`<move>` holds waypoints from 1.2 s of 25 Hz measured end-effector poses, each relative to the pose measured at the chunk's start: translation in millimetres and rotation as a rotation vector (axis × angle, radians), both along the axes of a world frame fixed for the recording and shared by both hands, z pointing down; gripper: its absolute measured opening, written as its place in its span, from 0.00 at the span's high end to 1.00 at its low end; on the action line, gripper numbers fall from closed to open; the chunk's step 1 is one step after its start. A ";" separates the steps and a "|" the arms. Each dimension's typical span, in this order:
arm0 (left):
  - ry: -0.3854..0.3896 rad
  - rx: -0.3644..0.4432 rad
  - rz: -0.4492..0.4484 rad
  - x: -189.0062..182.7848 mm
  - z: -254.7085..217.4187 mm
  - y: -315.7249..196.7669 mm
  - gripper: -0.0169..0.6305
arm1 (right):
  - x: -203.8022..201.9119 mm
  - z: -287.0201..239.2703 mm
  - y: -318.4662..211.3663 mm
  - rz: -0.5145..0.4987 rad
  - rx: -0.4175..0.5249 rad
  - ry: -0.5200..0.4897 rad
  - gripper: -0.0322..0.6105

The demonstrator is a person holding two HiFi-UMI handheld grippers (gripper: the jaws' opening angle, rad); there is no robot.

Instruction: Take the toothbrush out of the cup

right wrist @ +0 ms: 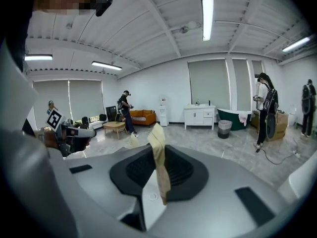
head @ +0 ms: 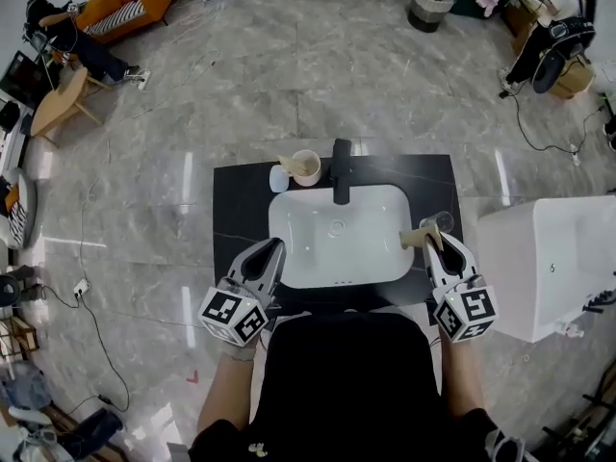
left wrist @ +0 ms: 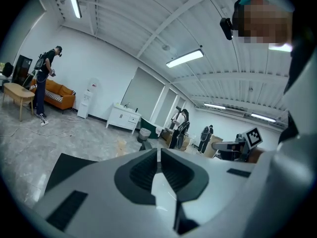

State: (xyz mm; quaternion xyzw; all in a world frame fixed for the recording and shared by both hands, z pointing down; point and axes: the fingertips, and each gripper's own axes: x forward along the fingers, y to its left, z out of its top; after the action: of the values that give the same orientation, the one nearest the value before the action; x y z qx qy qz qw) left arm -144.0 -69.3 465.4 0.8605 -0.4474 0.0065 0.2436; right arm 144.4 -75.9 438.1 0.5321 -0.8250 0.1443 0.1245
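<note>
The right gripper (head: 435, 242) is at the right edge of the sink (head: 280, 258), over the black counter (head: 241, 210). Its jaws stand at a narrow gap, clamped on the tan toothbrush (right wrist: 159, 157). In the right gripper view the toothbrush's long axis runs up and down between the pads. Its lower end hangs below the jaws, and its upper end rises past the jaw tips and leans a little to the left. In the head view the exposed end sticks out from the jaw tips toward the sink's bowl, just beside a clear glass (head: 439, 222) that stands at the sink's right rim. Whether the toothbrush touches the glass cannot be told from here.

The white cup (head: 307, 168) stands behind the sink's back left corner, left of the black faucet (head: 341, 171) and well apart from the toothbrush. Something tan shows inside it, possibly a second brush, though it is too small to be sure.

The left gripper (head: 275, 245) hovers at the sink's front left corner and points toward the bowl. Its jaws are pressed together with nothing between them
</note>
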 end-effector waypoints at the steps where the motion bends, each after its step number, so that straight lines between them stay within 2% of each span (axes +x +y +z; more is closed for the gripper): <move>1: -0.001 -0.006 0.008 -0.4 4.4 -1.9 0.94 | -3.9 1.6 3.4 0.003 -0.007 -0.013 0.84; 11: -0.019 -0.050 0.075 -0.1 44.3 -32.0 0.93 | -20.7 8.9 36.8 0.095 -0.071 -0.111 0.84; 15: -0.009 -0.092 0.076 -0.9 63.2 -55.6 0.74 | -18.6 12.1 48.1 0.140 -0.095 -0.105 0.84; 17: -0.006 -0.109 0.068 -3.5 73.0 -68.9 0.69 | -16.3 14.1 53.8 0.168 -0.106 -0.098 0.84; 23: -0.071 -0.112 0.062 -10.1 97.8 -110.5 0.64 | -6.7 19.4 72.5 0.260 -0.127 -0.090 0.84; 30: -0.148 -0.118 0.040 -13.4 124.6 -153.0 0.63 | 3.1 22.9 93.9 0.368 -0.146 -0.069 0.84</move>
State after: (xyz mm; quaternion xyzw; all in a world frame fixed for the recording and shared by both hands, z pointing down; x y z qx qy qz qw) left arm -157.4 -222.2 590.0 0.8506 -0.4457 0.1011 0.2600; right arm 147.5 18.0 461.0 0.6581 -0.7049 0.2423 0.1060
